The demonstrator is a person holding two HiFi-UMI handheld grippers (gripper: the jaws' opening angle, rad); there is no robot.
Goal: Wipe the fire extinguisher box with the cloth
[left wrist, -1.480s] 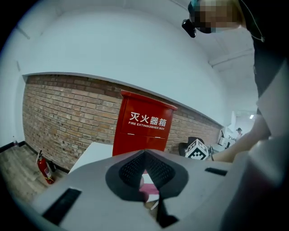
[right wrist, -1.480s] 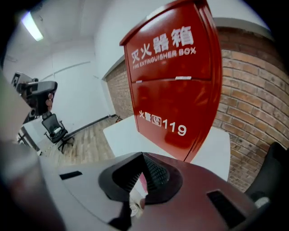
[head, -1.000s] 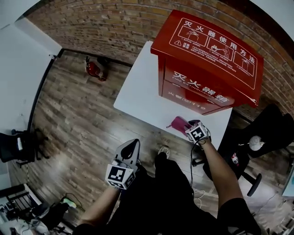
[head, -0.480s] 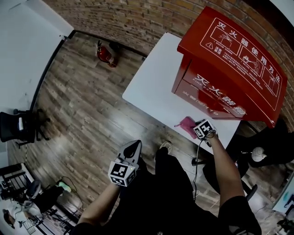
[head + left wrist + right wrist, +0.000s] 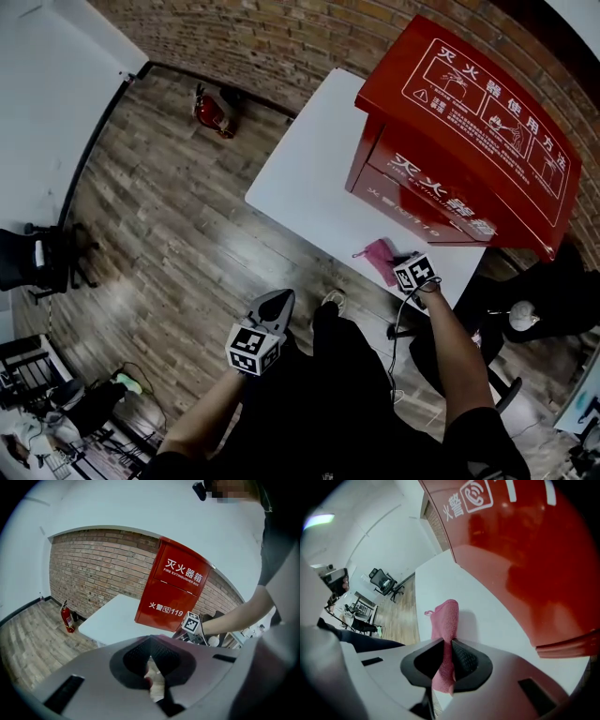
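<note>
the pink cloth (image 5: 444, 634) sits bunched near the front edge of the white table (image 5: 305, 178), just before the base of the red fire extinguisher box (image 5: 459, 141). the box stands on the table's right half, by the brick wall (image 5: 281, 37). the right gripper (image 5: 449, 657), pointing steeply down, has just been closing its jaws and now pinches a fold of the cloth between them. the left gripper (image 5: 274, 307) hangs low over the person's legs, well apart from the table, its jaws together on nothing.

the wiping looks not yet begun. the cloth is only being taken up and touches no face of the box, so the sloped lid, the front panel and the sides all appear left to do.

the table's left half is bare, which leaves open approach to the box's front and left side. the lid overhangs the front panel, so a lift straight up would likely meet its lip. the table edge runs just beside the cloth. a dark office chair (image 5: 534, 291) crowds the right corner. a small fire extinguisher (image 5: 212, 111) stands on the wood floor (image 5: 159, 225), well apart.
</note>
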